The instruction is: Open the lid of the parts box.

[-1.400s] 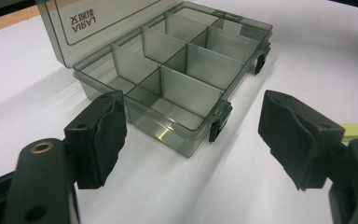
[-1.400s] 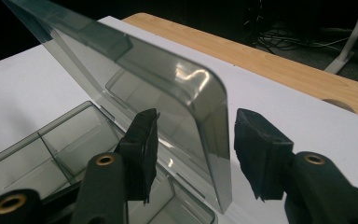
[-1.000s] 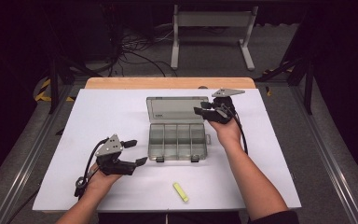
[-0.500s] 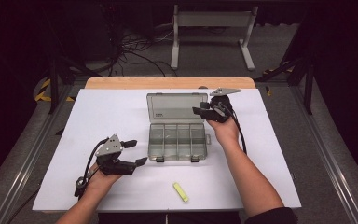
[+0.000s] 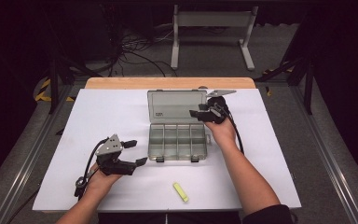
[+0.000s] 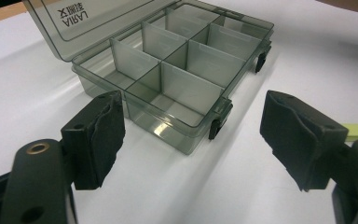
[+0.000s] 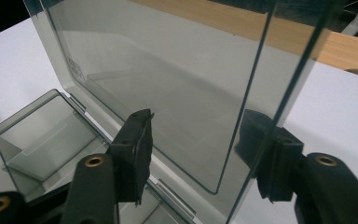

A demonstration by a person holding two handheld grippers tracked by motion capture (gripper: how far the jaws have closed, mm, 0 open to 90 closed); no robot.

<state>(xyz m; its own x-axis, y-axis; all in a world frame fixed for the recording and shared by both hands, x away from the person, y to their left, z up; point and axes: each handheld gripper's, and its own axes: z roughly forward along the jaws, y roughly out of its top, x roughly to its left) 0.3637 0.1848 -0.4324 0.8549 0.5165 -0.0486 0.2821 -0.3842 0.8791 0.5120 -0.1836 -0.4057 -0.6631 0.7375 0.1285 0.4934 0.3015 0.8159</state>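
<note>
A: Where was the organiser box [image 5: 177,140]?

B: It sat near the middle of the white desk [image 5: 102,112], toward the far side. It was smoky and see-through, and its tray was split by dividers into compartments that looked empty. Two dark latches hung on its near wall.

A: And the lid [image 5: 175,106]?

B: It was swung open on the far side of the tray, hinged along the back edge, with lettering on one corner.

A: What was the right tool [image 5: 196,114] doing?

B: It was at the lid's right end. In the right gripper view the lid's edge stood between its jaws, one jaw in front of the panel and the other seen through it. The jaws had just been opening, and the pads looked clear of the plastic rather than pressing on it.

A: The left tool [image 5: 136,153]?

B: It was held low over the desk just left of the tray's near left corner, jaws apart with nothing between them, pointing at the box.

A: Anything else on the desk?

B: A small yellow-green piece [image 5: 181,192] lay in front of the box, near the desk's front edge, apart from both hands.
</note>
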